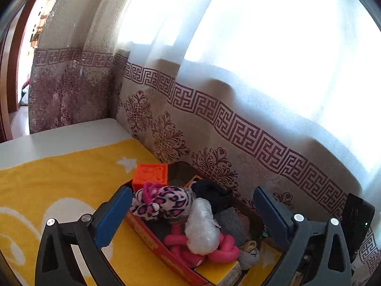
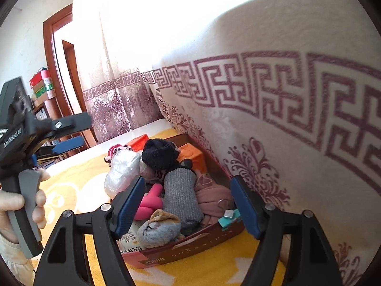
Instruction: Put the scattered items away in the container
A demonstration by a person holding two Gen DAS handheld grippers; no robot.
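Observation:
A red-brown cardboard box [image 1: 147, 236] sits on the yellow blanket against the curtain. It holds a leopard-print plush [image 1: 164, 202], a clear plastic bundle [image 1: 202, 226], a pink knotted toy [image 1: 223, 250], an orange cube [image 1: 150, 174] and black cloth [image 1: 209, 193]. My left gripper [image 1: 191, 191] hangs open above the box's near end with nothing between its pads. In the right wrist view the box [image 2: 190, 250] also shows a grey sock [image 2: 181, 195], pink cloth [image 2: 212, 195] and a teal clip [image 2: 228, 217]. My right gripper [image 2: 188, 181] is open over them, holding nothing. The left gripper [image 2: 78, 132] shows open at the left, in a hand [image 2: 14, 205].
The yellow blanket [image 1: 59, 178] with white stars covers a white tabletop [image 1: 59, 135]. A patterned curtain [image 1: 238, 131] hangs right behind the box. A doorway [image 2: 59, 71] and a shelf with stacked boxes [image 2: 42, 85] lie at far left. A dark device [image 1: 357, 221] stands at the right edge.

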